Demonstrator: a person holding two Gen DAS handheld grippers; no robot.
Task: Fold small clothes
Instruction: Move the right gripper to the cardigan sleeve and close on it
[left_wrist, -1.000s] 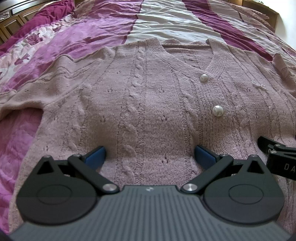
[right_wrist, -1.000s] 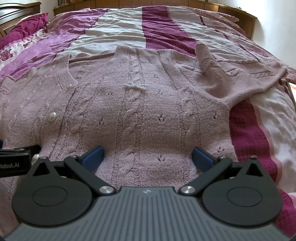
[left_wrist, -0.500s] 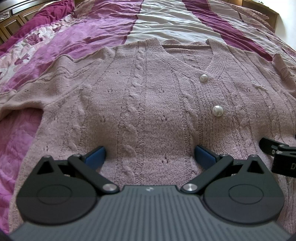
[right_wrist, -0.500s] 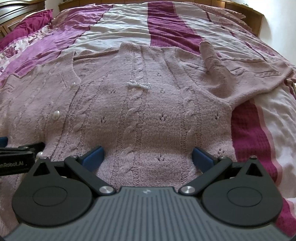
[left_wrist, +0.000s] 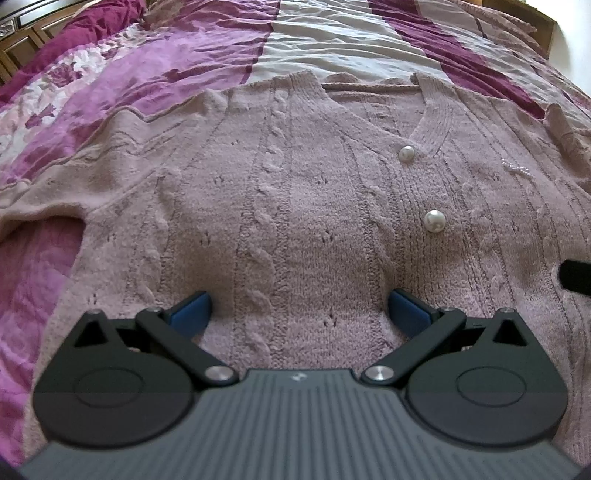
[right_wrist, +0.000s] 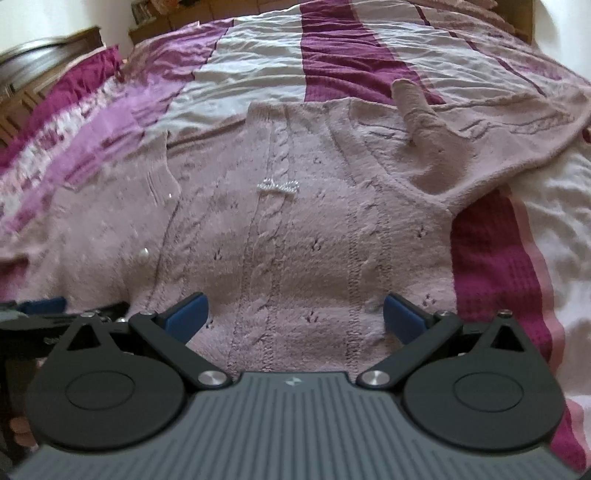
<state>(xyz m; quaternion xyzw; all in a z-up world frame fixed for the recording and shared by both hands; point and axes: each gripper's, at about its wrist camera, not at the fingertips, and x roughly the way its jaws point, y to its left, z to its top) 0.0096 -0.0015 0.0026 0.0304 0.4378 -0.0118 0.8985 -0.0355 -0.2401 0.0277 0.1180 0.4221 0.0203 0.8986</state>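
A dusty-pink cable-knit cardigan (left_wrist: 295, 206) with pearl buttons (left_wrist: 434, 220) lies spread flat, front up, on the bed. My left gripper (left_wrist: 299, 308) hovers open over its lower left front, blue pads wide apart, nothing between them. My right gripper (right_wrist: 293, 312) is open over the lower right front (right_wrist: 303, 236), near a small pearl bow (right_wrist: 277, 185). The right sleeve (right_wrist: 480, 147) lies stretched out to the right with a raised fold (right_wrist: 413, 107). The left sleeve (left_wrist: 55, 184) runs off to the left. The left gripper's tip (right_wrist: 40, 308) shows at the right wrist view's left edge.
A striped bedspread (left_wrist: 332, 37) in magenta, purple and pale grey covers the bed under the cardigan. A dark wooden headboard (right_wrist: 44, 85) stands at the far left, and a wooden frame edge (left_wrist: 524, 14) at the far right. A white wall rises behind.
The right gripper has swung and shifted rightward, its view now blurred and tilted; it has nearly left the left wrist view. The left gripper has stayed put. Both remain open.
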